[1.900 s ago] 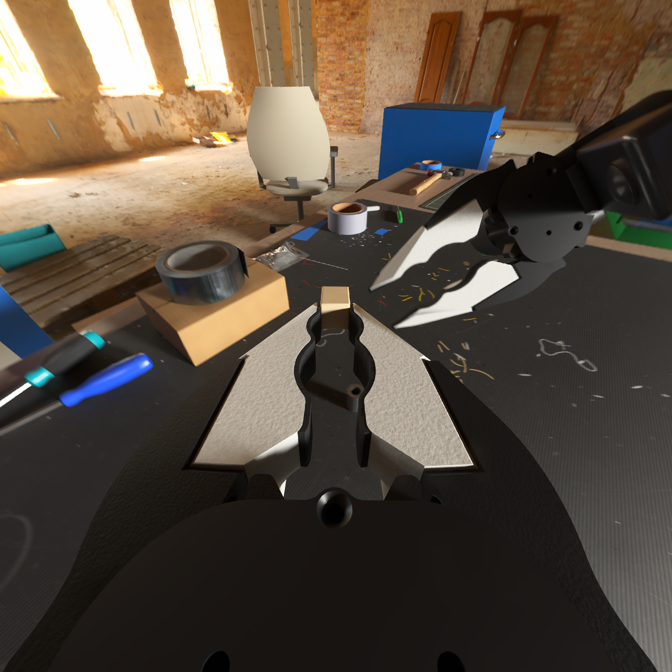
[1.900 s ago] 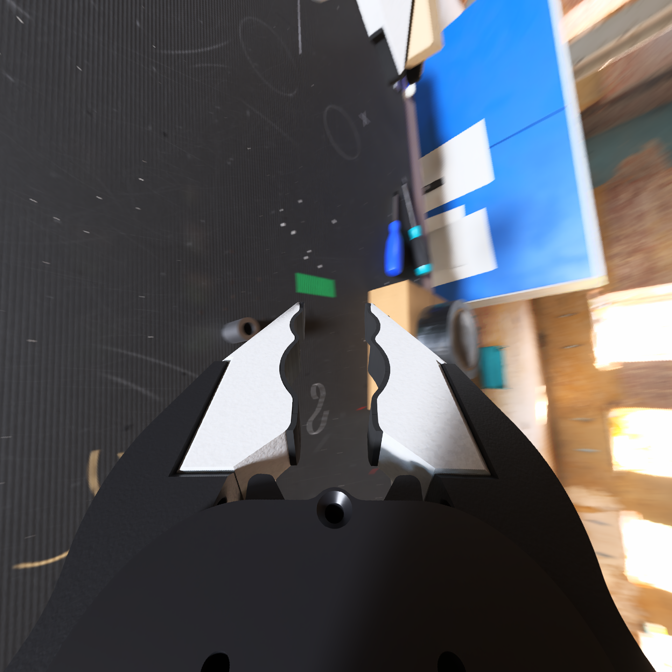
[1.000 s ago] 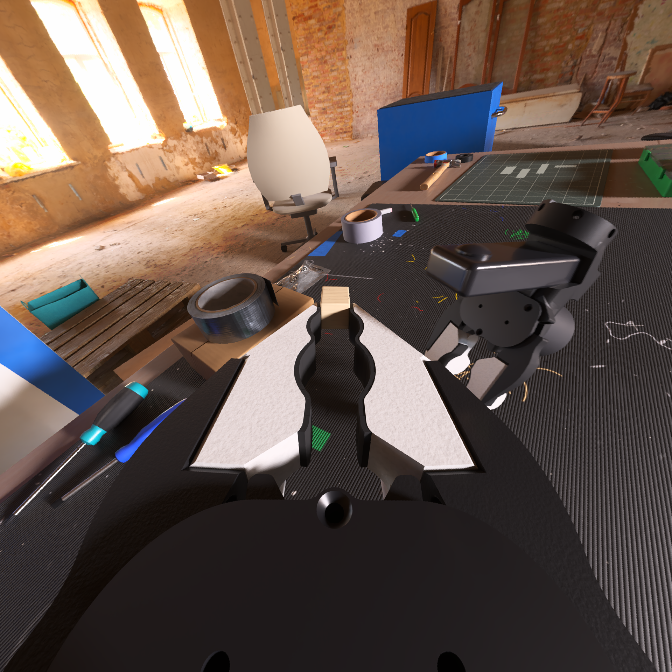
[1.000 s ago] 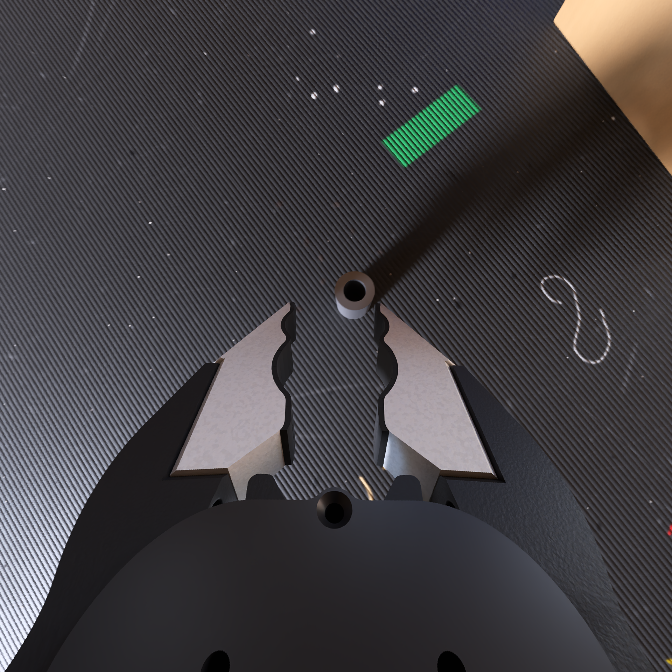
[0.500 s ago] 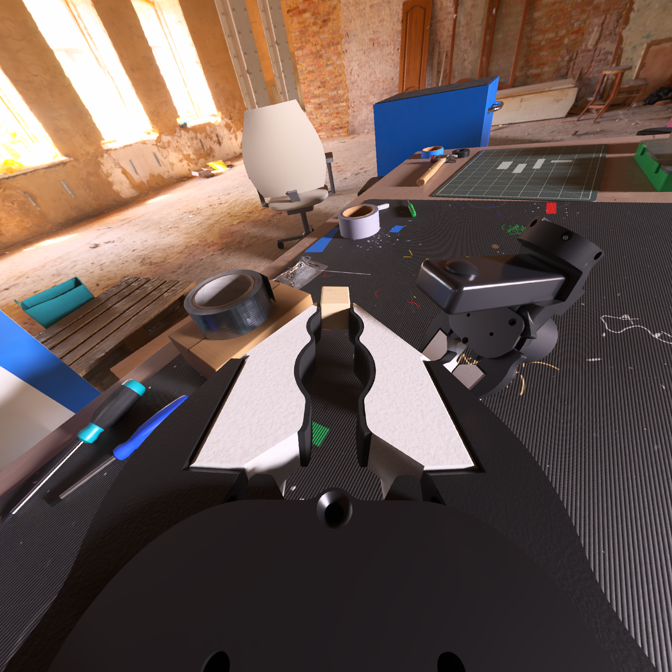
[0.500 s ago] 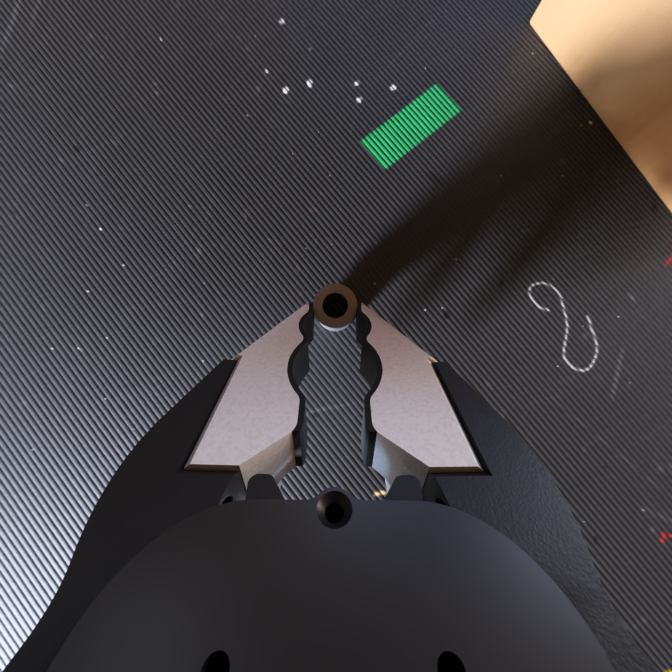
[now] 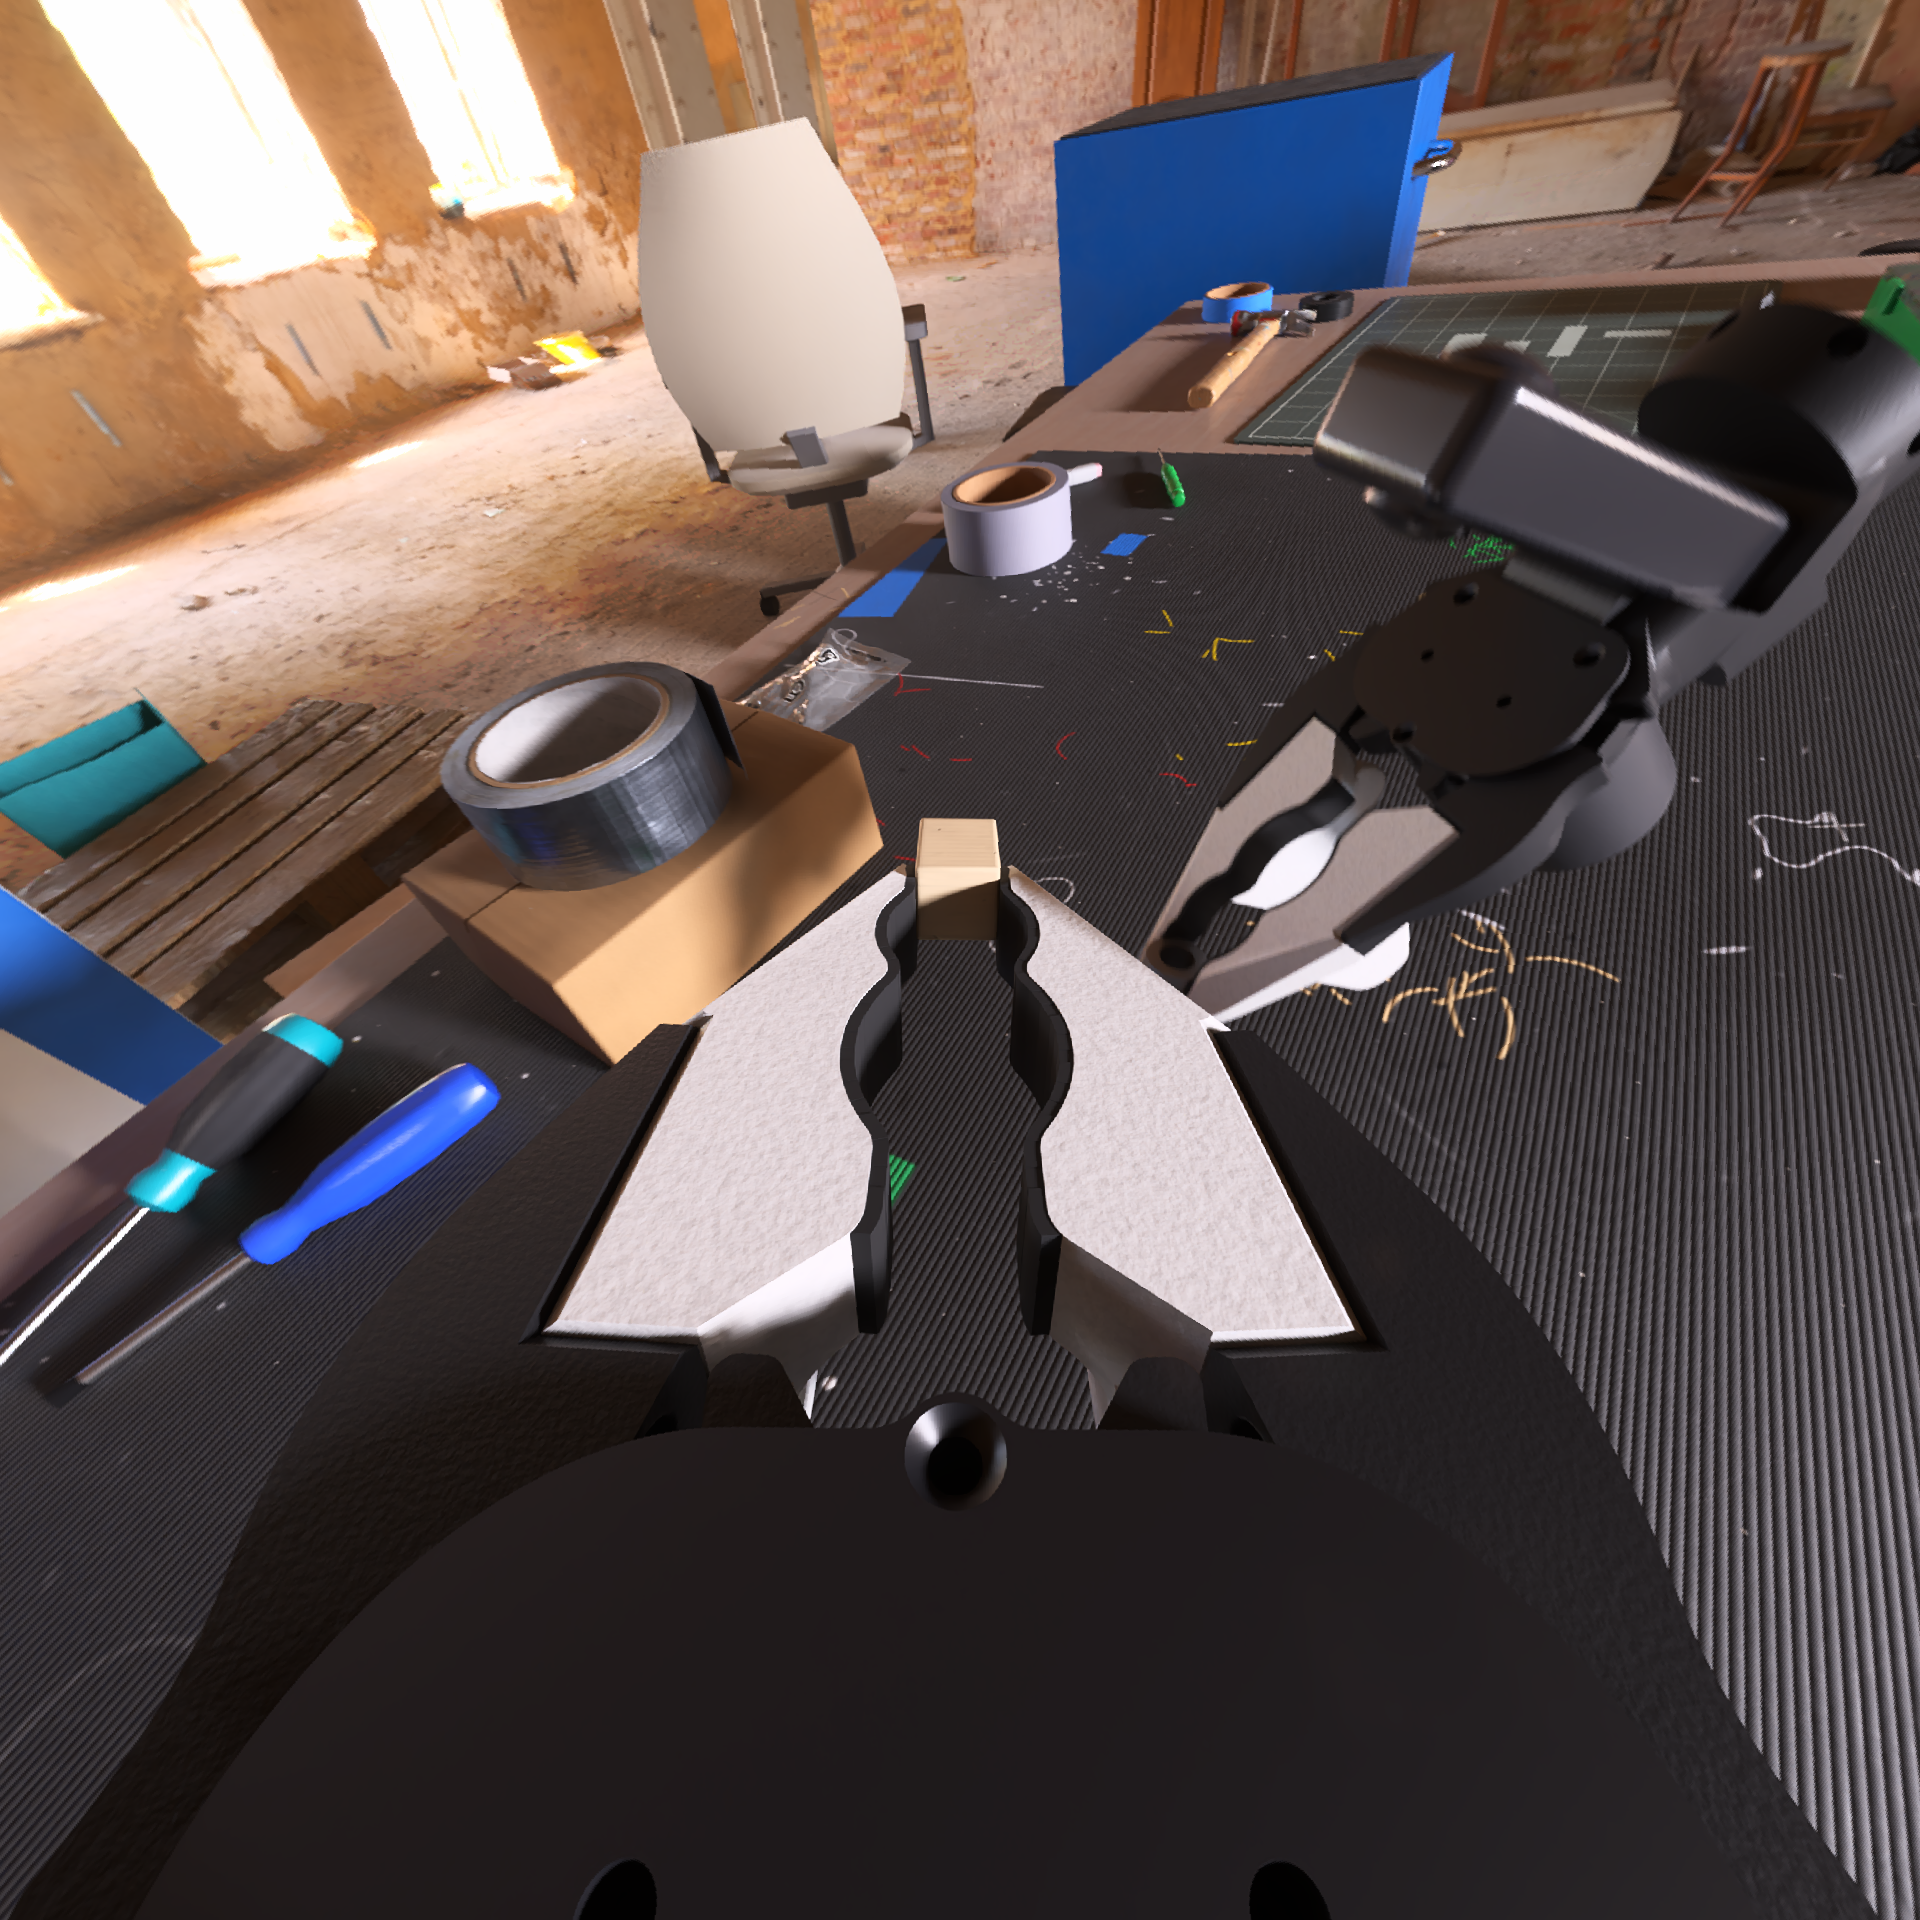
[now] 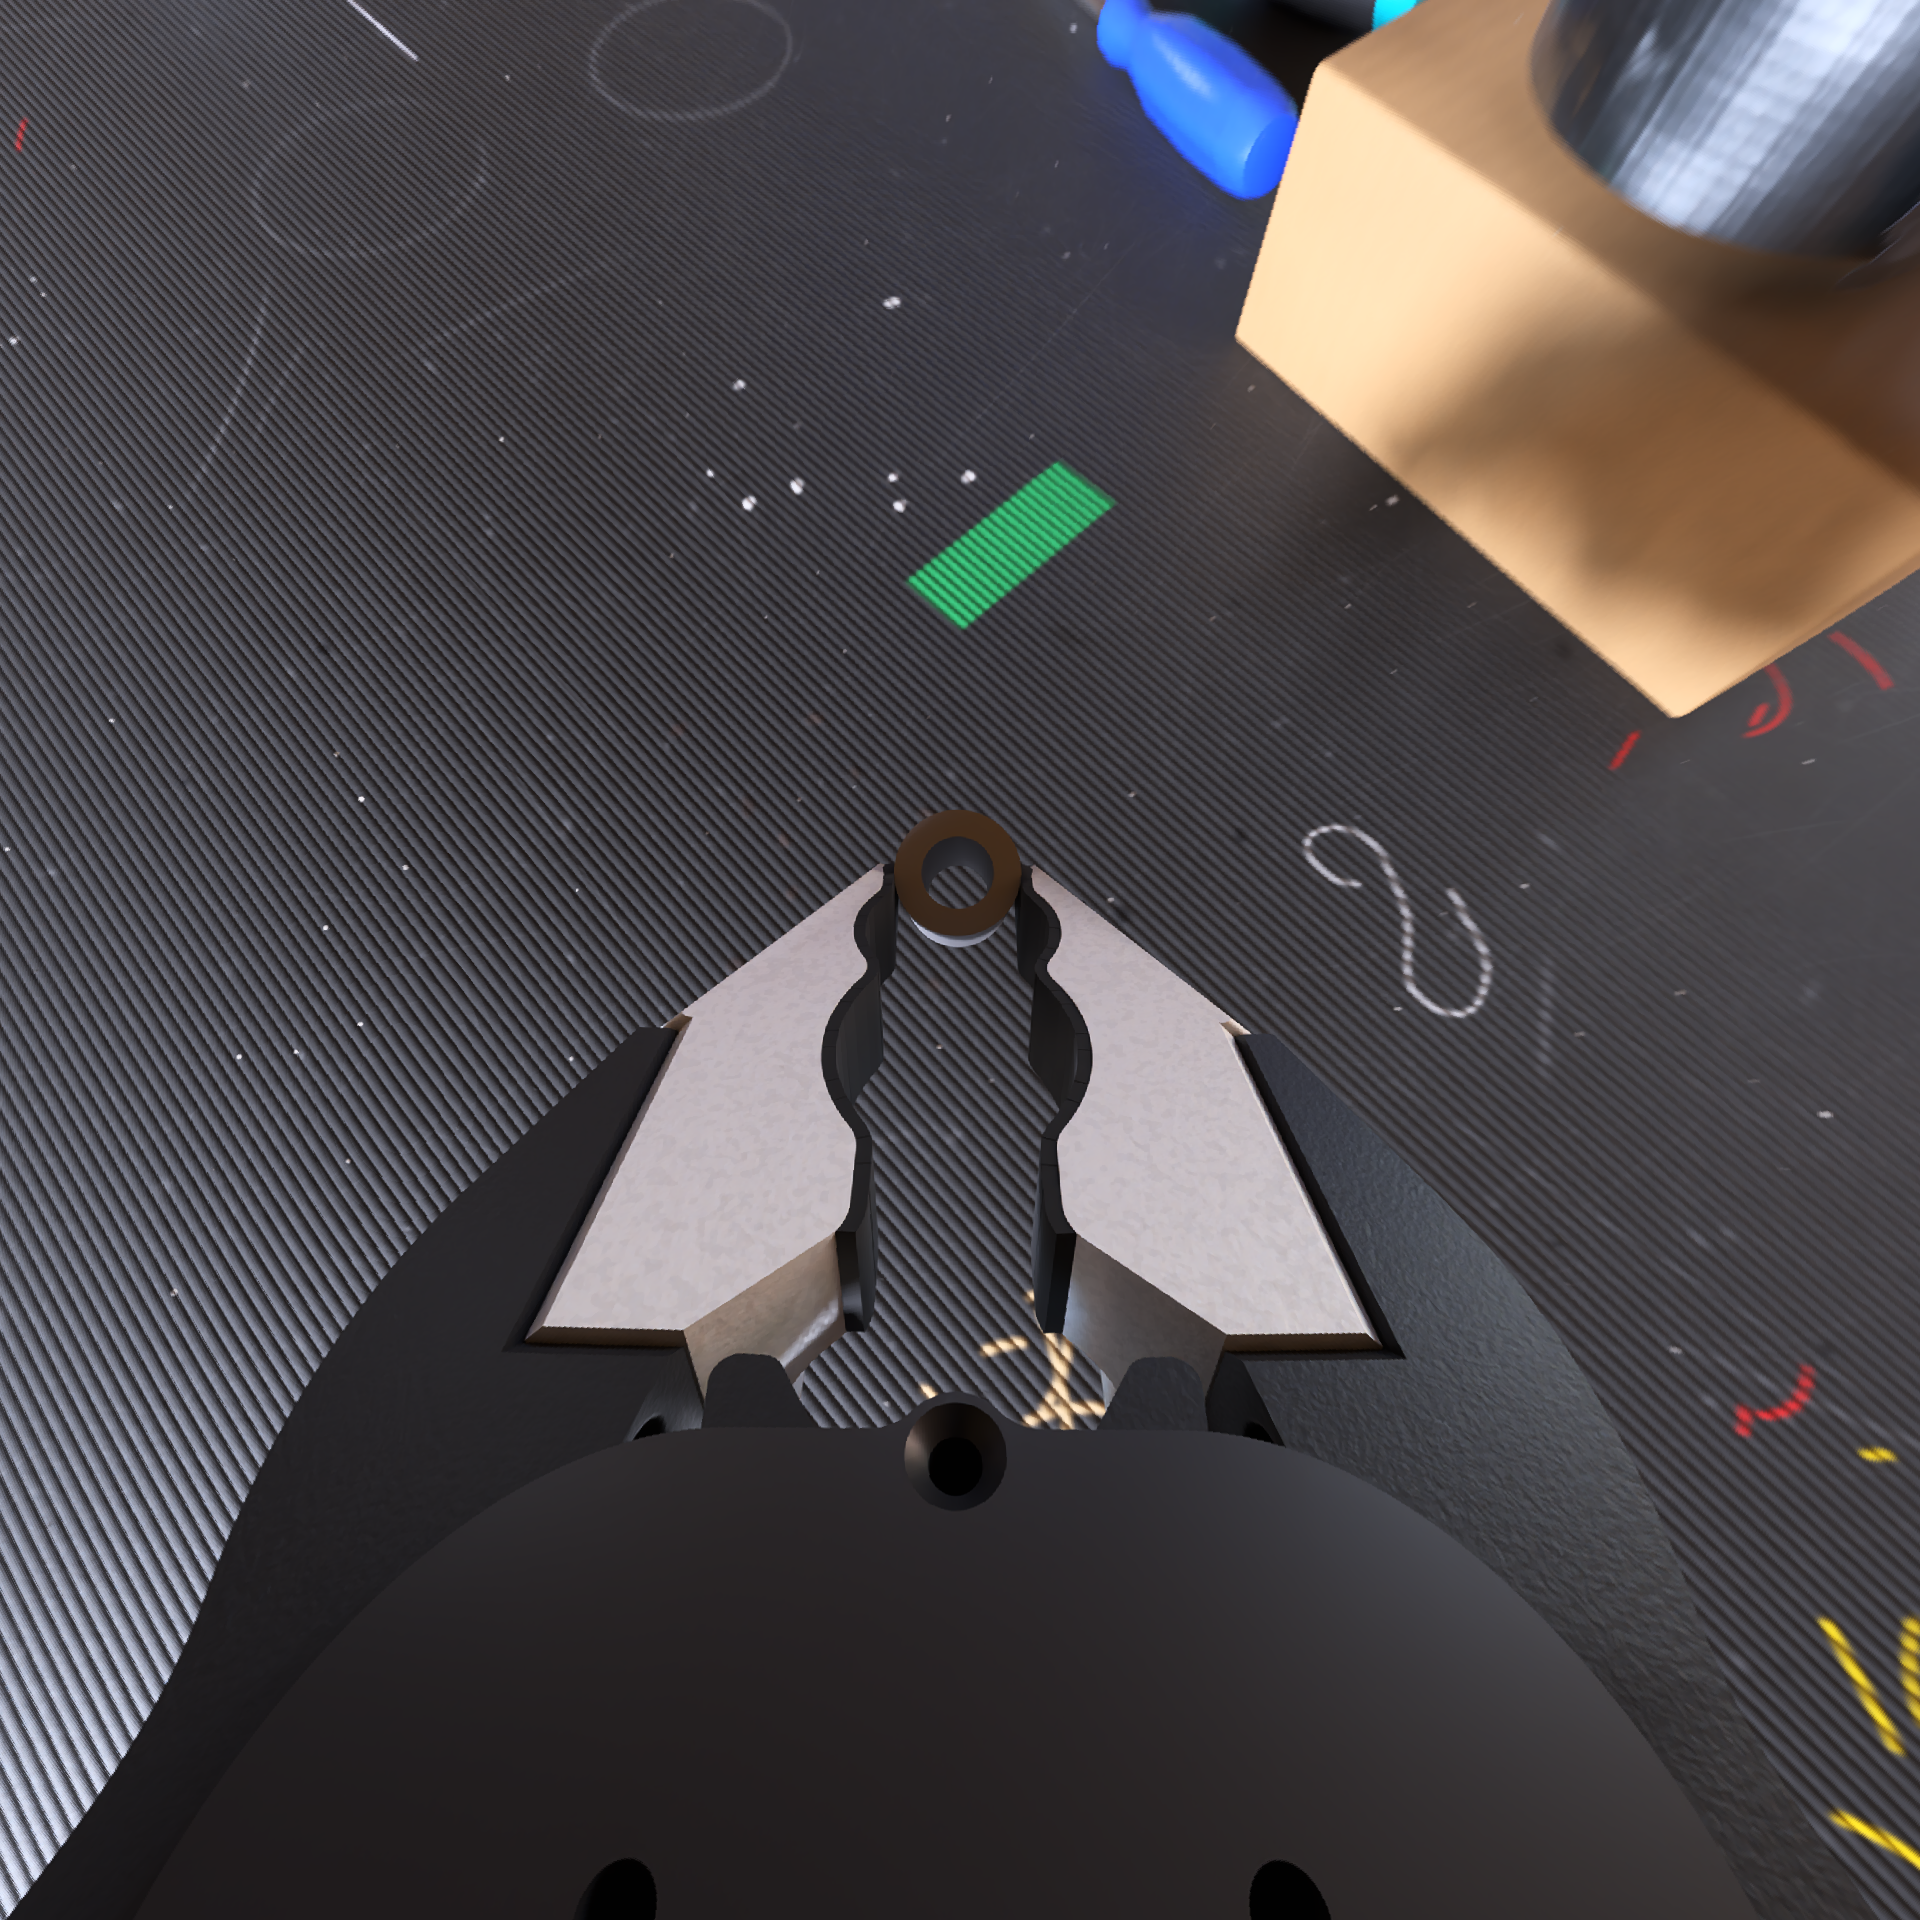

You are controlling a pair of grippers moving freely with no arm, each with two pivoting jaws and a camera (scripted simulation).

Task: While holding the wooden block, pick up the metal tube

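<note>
My left gripper [image 7: 958, 902] is shut on a small pale wooden block [image 7: 958, 878], pinched at the fingertips above the dark ribbed mat. My right gripper [image 8: 956, 894] is shut on the short metal tube [image 8: 956, 879], held end-on at the fingertips, its hole facing the camera, raised above the mat. In the left wrist view the right gripper [image 7: 1184, 951] hangs to the right of the block, tilted down and to the left, with the tube's dark end [image 7: 1176, 953] showing at its tip.
A cardboard box [image 7: 665, 914] with a grey tape roll [image 7: 592, 764] sits left of the block; it also shows at the right wrist view's top right [image 8: 1579, 416]. Two screwdrivers [image 7: 353, 1164] lie at left. A green patch [image 8: 1010, 544] marks the mat. White tape roll [image 7: 1006, 516] farther off.
The right gripper closed on the tube and has lifted it off the mat, backing away from the green patch. The left gripper still holds the block; its view has shifted a little.
</note>
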